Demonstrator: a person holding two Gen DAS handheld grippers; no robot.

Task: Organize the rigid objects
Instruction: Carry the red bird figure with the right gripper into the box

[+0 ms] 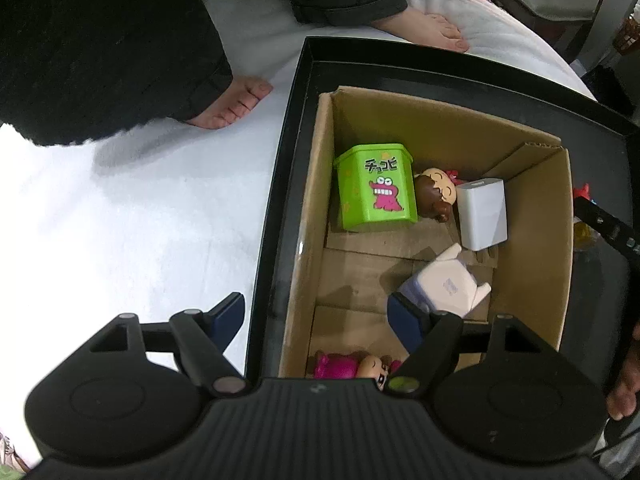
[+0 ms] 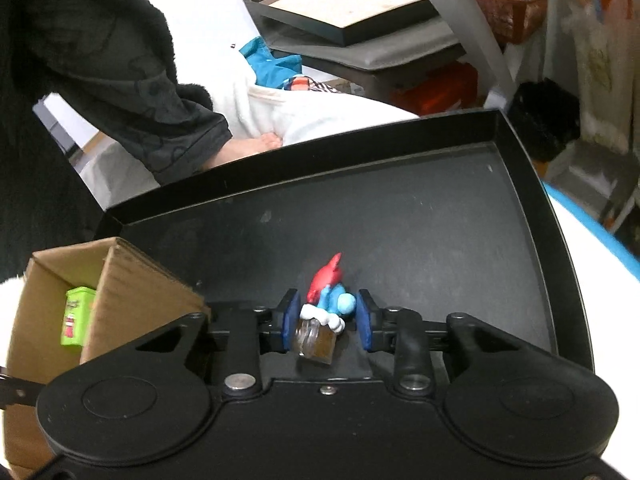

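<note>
Blue-and-white gnome figurine with a red cap (image 2: 326, 300) lies on the black tray (image 2: 420, 216), just right of the brown cardboard box (image 2: 132, 280), between the right gripper (image 2: 329, 318) fingers; the left pad touches it, the right pad stands just clear. Inside the box sit a green cartoon tin (image 1: 374, 188), a white cube charger (image 1: 482, 214) and a pink doll (image 1: 352, 364). The left gripper (image 1: 320, 316) hangs above the box's left wall, fingers wide apart.

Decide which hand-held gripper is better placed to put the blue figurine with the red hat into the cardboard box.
Right. The right hand-held gripper already brackets the blue figurine with the red hat on the black tray; the left hand-held gripper hangs open over the cardboard box, empty.
</note>
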